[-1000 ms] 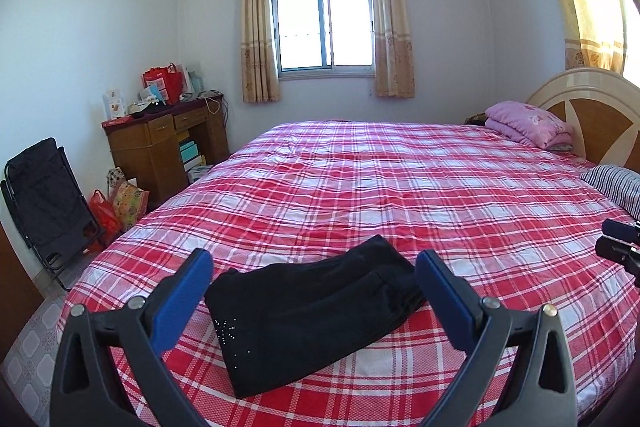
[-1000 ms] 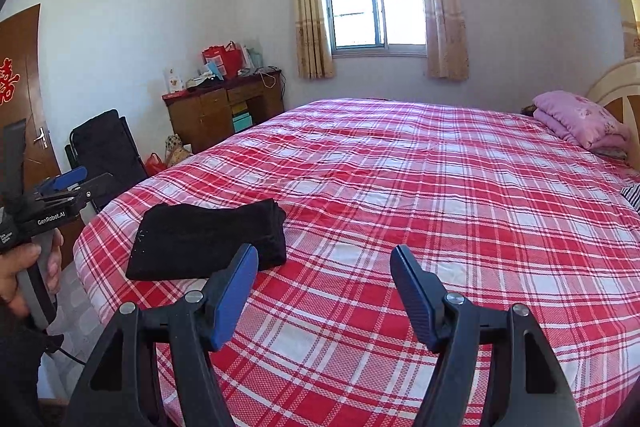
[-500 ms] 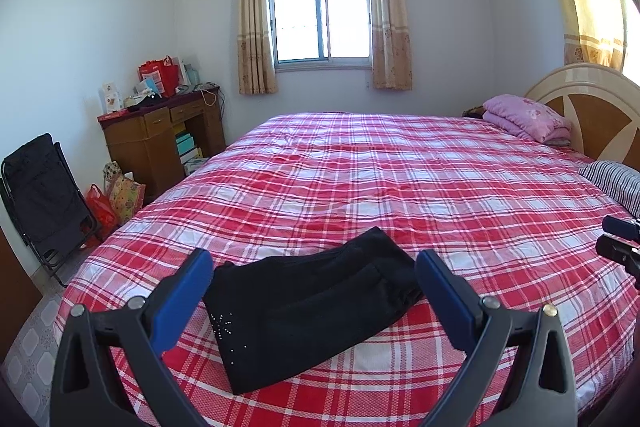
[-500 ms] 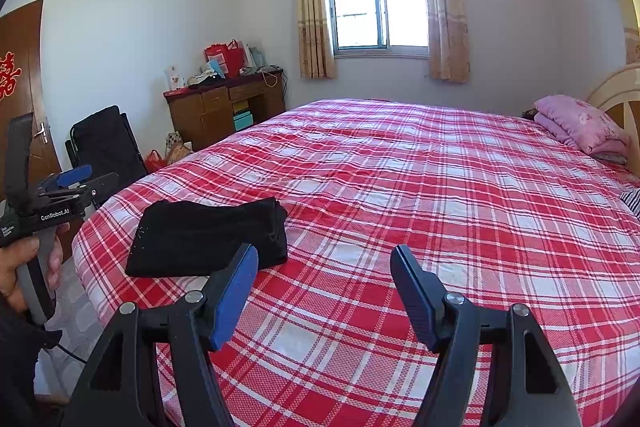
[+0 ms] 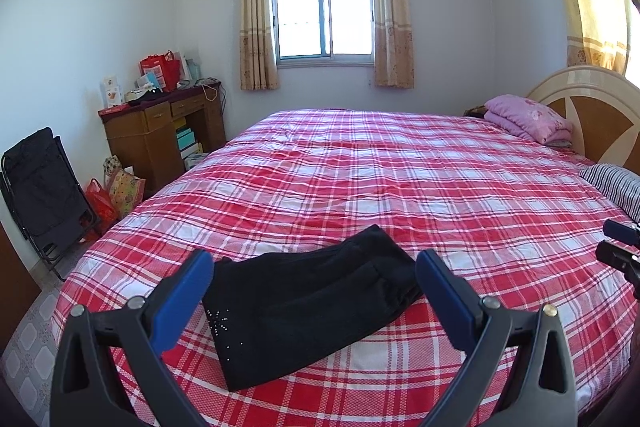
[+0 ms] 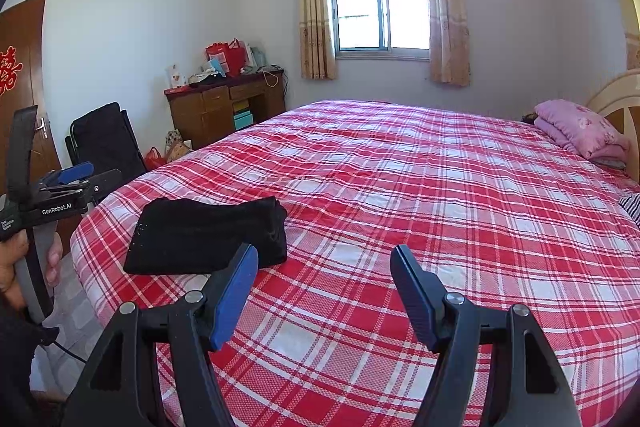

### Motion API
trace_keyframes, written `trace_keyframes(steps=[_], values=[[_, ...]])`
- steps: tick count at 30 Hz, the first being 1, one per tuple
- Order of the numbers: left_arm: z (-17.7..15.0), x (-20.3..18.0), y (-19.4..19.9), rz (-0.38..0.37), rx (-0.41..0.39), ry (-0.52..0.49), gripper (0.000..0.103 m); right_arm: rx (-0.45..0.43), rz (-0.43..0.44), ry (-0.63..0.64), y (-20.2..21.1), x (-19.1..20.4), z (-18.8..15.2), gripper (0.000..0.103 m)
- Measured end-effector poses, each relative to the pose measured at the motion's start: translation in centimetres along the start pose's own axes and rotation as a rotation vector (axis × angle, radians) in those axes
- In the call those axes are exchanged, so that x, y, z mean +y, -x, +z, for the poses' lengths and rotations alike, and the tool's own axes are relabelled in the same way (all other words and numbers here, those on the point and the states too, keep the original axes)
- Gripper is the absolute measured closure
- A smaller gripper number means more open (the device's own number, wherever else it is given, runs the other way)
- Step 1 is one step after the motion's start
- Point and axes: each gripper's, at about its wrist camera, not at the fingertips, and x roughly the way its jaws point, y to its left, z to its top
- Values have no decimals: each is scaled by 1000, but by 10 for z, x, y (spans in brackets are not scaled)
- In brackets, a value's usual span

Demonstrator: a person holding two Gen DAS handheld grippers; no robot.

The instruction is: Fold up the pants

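Note:
The black pants (image 5: 308,303) lie folded into a compact rectangle on the red plaid bed (image 5: 380,187), near its front left corner. They also show in the right wrist view (image 6: 208,235). My left gripper (image 5: 314,263) is open and empty, raised above the bed in front of the pants. My right gripper (image 6: 324,255) is open and empty, raised above the bed to the right of the pants. The left gripper also shows at the left edge of the right wrist view (image 6: 72,179).
A folded pink blanket (image 5: 528,117) lies by the headboard (image 5: 592,107). A striped pillow (image 5: 616,183) is at the right. A wooden desk (image 5: 160,135), a black folding chair (image 5: 44,187) and bags (image 5: 120,191) stand left of the bed.
Both grippers have drawn slightly back and up from the bed. The pants have not moved. Both grippers stay open.

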Motion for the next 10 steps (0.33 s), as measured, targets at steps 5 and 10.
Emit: trace_keyframes(steps=[5, 10], values=[[-2, 1, -2, 11, -1, -3, 0, 1, 0, 1, 0, 0, -1, 33], [-3, 1, -1, 16, -9, 0, 0, 6, 1, 1, -2, -1, -2, 33]])
